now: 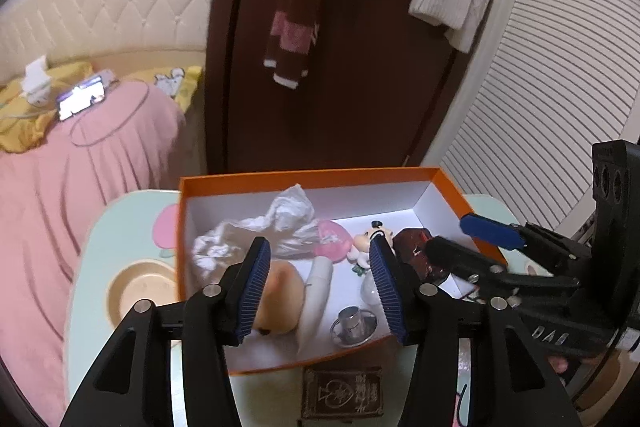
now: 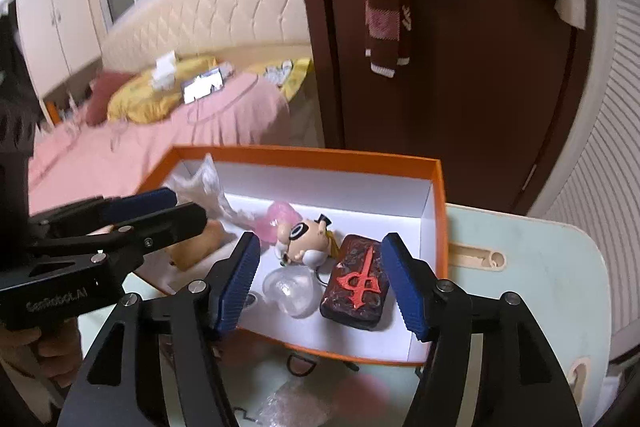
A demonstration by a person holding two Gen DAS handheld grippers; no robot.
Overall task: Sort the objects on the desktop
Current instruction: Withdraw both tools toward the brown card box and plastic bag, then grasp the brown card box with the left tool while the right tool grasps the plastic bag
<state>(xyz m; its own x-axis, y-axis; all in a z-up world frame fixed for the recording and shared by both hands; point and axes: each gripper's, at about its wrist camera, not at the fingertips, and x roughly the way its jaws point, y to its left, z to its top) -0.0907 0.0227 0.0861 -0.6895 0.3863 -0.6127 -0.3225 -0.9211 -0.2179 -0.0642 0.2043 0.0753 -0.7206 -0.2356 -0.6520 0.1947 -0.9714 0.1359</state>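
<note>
**Crowded box, loose items outside**

Nearest, a dark card box [image 1: 342, 397] flat on the bench [image 1: 84, 267], just outside the near wall of the orange box [image 1: 304, 175]; in the right wrist view, a crumpled clear wrapper [image 2: 280, 407] also outside it. Both easily knocked off by a low sweep.

Above the box, left hand-held gripper [image 1: 320, 291] spread wide, holding nothing; right hand-held gripper [image 2: 320, 283] likewise released and bare. Close together, so a collision likely if both dive at once.

Inside: small metal cup [image 1: 354, 321], clear heart-shaped piece [image 2: 290, 291], dark case with red emblem [image 2: 356, 283], cartoon figure [image 2: 304, 237], peach plush [image 1: 280, 299], white plastic bag [image 1: 260, 231] farther back. Packed tight; risk of pinching two at once, tipping the cup, or snagging the bag and dragging neighbours out.
</note>
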